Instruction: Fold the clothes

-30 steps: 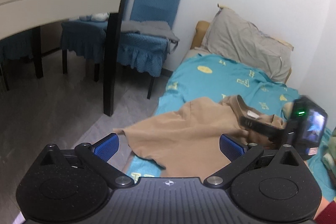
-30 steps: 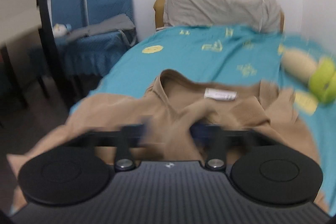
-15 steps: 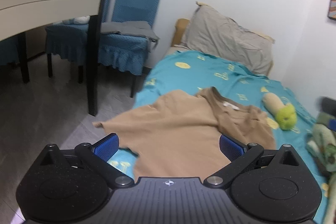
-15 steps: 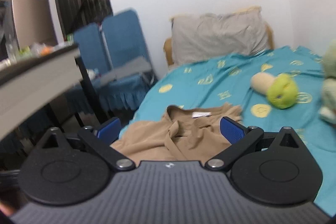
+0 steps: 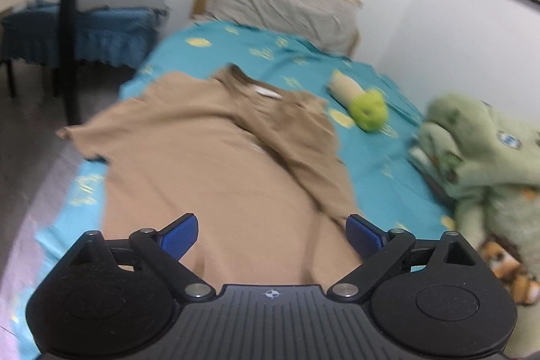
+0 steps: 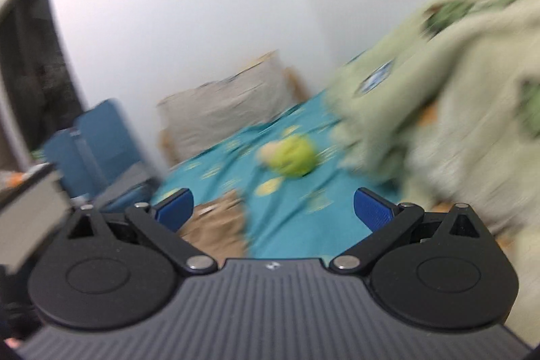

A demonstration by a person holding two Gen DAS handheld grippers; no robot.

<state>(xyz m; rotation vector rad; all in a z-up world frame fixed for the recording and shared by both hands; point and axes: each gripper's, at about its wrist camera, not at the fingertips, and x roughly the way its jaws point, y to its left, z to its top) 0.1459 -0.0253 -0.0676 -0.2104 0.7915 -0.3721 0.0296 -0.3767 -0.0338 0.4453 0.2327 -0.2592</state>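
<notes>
Both my tools are spread wide, holding nothing: left tool (image 5: 271,233) hovers over the tan T-shirt (image 5: 216,164) sprawled rumpled on the bed (image 5: 378,157), right tool (image 6: 273,208) aims past it.

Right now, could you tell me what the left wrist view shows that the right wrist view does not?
Only the left wrist view shows the tan shirt spread nearly whole, sleeve over the bed's edge, and the open left gripper. Only the right wrist view shows the open right gripper and a dark doorway. Both share the teal bedsheet, grey pillow, green plush toy and pale green blanket.
</notes>
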